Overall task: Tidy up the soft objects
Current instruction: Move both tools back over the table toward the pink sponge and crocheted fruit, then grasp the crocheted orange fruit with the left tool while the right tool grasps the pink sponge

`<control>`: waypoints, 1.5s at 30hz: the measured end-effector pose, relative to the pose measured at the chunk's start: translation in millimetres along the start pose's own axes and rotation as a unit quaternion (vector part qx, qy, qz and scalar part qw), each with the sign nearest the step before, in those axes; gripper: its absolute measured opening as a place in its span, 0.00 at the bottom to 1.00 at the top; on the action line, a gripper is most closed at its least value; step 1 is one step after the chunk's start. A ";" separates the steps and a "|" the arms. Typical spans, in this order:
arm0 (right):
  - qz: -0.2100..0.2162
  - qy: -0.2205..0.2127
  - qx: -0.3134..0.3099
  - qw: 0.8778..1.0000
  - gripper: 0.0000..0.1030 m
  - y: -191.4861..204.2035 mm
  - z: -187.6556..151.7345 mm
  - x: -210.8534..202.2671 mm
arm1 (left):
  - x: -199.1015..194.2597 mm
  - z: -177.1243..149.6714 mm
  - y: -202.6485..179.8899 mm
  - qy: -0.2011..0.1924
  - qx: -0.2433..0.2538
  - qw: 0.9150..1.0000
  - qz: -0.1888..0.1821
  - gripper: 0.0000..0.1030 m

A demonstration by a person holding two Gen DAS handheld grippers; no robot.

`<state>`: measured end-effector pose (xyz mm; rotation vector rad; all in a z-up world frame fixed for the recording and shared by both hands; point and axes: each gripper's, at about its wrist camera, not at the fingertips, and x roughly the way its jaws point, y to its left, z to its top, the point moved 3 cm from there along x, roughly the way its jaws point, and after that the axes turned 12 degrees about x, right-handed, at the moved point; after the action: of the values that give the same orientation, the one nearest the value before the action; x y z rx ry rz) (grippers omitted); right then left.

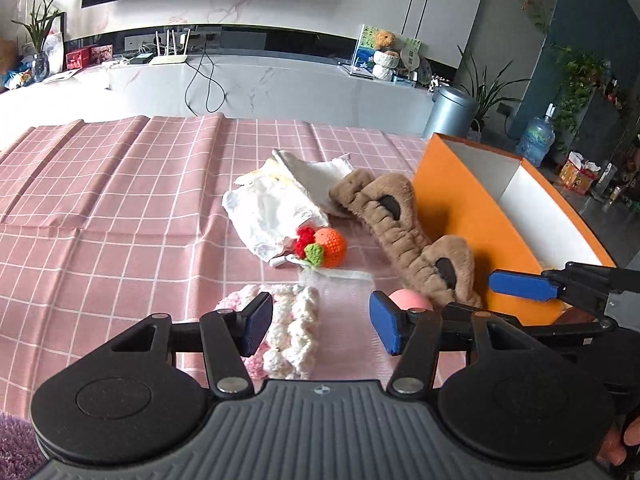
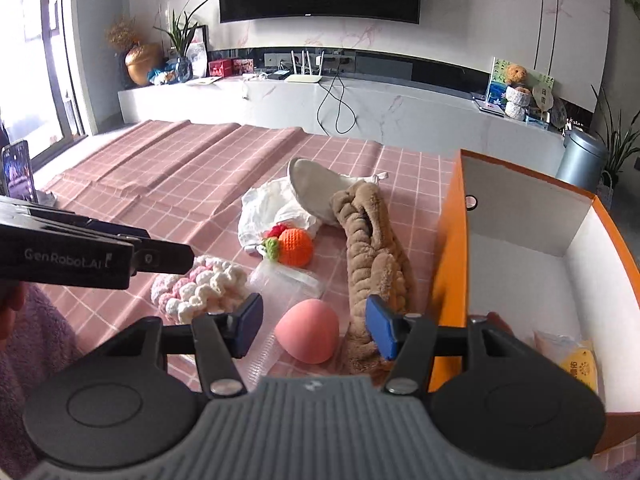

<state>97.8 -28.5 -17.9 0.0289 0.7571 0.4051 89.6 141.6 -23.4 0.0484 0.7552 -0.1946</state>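
Soft items lie on the pink checked tablecloth (image 1: 120, 200). My left gripper (image 1: 322, 326) stands open over a pink-and-white crochet piece (image 1: 292, 328), its pads not pressing it. My right gripper (image 2: 316, 330) is open too, with a pink egg-shaped sponge (image 2: 308, 334) lying on the cloth between its pads. A brown fuzzy headband (image 2: 372, 256) stretches beside the right pad, along the orange box (image 2: 452, 240). Farther back are an orange crochet fruit (image 2: 294, 246), a clear plastic bag (image 2: 288, 280) and crumpled white cloth (image 2: 280, 204). The left gripper's body (image 2: 100, 256) crosses the left of the right wrist view.
The orange box has white inner walls (image 2: 540, 280) and holds a yellow packet (image 2: 580, 364). A phone on a stand (image 2: 16, 172) sits at the table's left edge. A purple fuzzy sleeve (image 2: 36, 340) shows at the near left. A marble TV bench (image 2: 360, 104) runs behind the table.
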 end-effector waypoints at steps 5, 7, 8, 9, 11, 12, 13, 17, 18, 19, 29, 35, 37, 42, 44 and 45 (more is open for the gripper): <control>-0.011 0.018 -0.029 0.999 0.55 7.1 -1.1 30.0 | 8.6 -3.5 8.8 -0.003 -0.002 1.000 -0.015 0.63; -0.012 0.029 -0.030 0.999 0.55 6.6 -3.2 41.0 | 15.2 -4.9 7.4 0.001 0.010 1.000 -0.017 0.63; -0.013 0.034 -0.031 0.999 0.55 6.4 -3.7 45.8 | 18.1 -5.5 6.3 0.002 0.014 1.000 -0.020 0.63; -0.015 0.037 -0.033 0.999 0.55 5.9 -5.1 50.6 | 21.7 -5.8 5.0 0.003 0.016 1.000 -0.023 0.63; -0.019 0.046 -0.037 0.998 0.55 6.1 -7.3 60.5 | 26.1 -6.7 5.2 0.008 0.019 1.000 -0.023 0.63; -0.019 0.050 -0.037 0.998 0.55 5.7 -7.8 64.2 | 29.1 -7.2 6.0 0.011 0.021 0.999 -0.021 0.63; -0.018 0.055 -0.036 0.998 0.55 5.4 -9.0 67.9 | 30.9 -6.7 6.6 0.012 0.022 0.999 -0.020 0.63; -0.010 0.067 -0.032 0.997 0.42 3.3 -9.4 73.4 | 38.8 -0.6 8.5 0.015 0.030 0.999 -0.022 0.63; -0.011 0.065 -0.033 0.997 0.41 3.6 -6.9 71.7 | 41.4 2.7 8.7 0.014 0.032 0.999 -0.023 0.63; -0.010 0.060 -0.034 0.998 0.40 4.1 -3.6 69.3 | 43.3 6.1 9.5 0.013 0.032 0.999 -0.024 0.63; -0.016 0.022 -0.049 0.998 0.39 -4.7 25.3 89.3 | 96.5 39.5 11.9 0.022 0.044 0.998 -0.037 0.63; -0.028 0.026 -0.069 0.997 0.39 0.2 21.5 101.9 | 121.3 36.2 7.7 0.039 0.040 0.998 -0.037 0.63; -0.029 0.030 -0.065 0.997 0.39 1.2 20.0 105.4 | 126.5 34.3 8.2 0.045 0.033 0.998 -0.037 0.63; -0.027 0.028 -0.059 0.997 0.39 1.8 16.8 109.5 | 131.4 32.0 6.7 0.046 0.031 0.998 -0.030 0.59; -0.023 0.032 -0.048 0.998 0.39 -1.3 17.1 111.2 | 131.0 31.7 5.6 0.043 0.031 0.998 -0.030 0.58; -0.022 0.032 -0.043 0.998 0.39 -2.3 17.8 111.5 | 130.8 31.9 5.3 0.042 0.032 0.998 -0.028 0.57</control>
<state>183.5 12.5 -79.0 -0.0819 0.8014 0.3975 205.3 122.5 -89.9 0.0964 0.8345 -0.2720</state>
